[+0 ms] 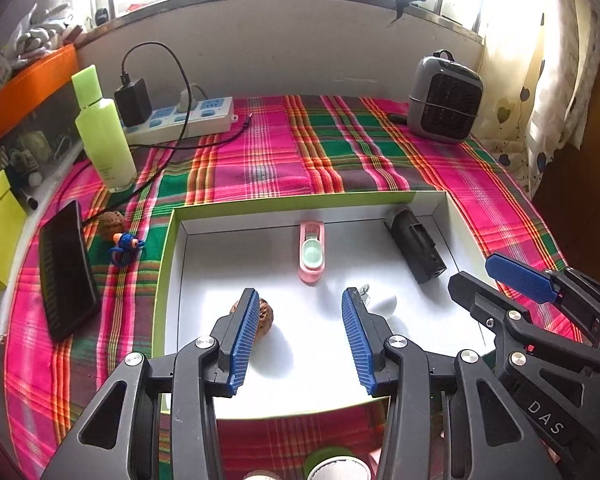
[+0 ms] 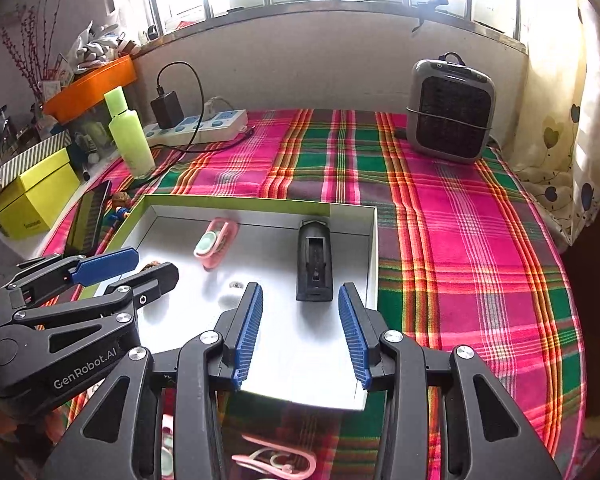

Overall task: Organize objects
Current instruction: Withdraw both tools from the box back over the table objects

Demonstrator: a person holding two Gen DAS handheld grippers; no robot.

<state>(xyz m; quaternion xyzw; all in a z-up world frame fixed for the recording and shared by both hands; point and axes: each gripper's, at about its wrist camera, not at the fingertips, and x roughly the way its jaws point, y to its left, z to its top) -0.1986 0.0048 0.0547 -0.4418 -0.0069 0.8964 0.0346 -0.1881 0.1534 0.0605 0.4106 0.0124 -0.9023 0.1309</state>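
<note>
A shallow white box with green rim [image 1: 172,232] [image 2: 374,240] lies on the plaid cloth. In it are a pink case [image 1: 312,250] [image 2: 216,242], a black device [image 1: 414,246] [image 2: 315,264], a brown walnut [image 1: 265,314] and a small white object with a metal ring [image 1: 382,302] [image 2: 232,290]. My left gripper [image 1: 300,336] is open and empty above the box, with the walnut beside its left finger. My right gripper [image 2: 300,332] is open and empty above the box's near right part, just short of the black device. A second walnut [image 1: 110,226] and a blue toy figure [image 1: 126,246] lie left of the box.
A black phone [image 1: 68,272], a green bottle [image 1: 104,132], a power strip with charger [image 1: 180,116] and a grey heater [image 1: 444,98] stand around the cloth. A yellow box [image 2: 36,200] and orange bin [image 2: 92,86] are at the left. Pink items [image 2: 276,460] lie near the front edge.
</note>
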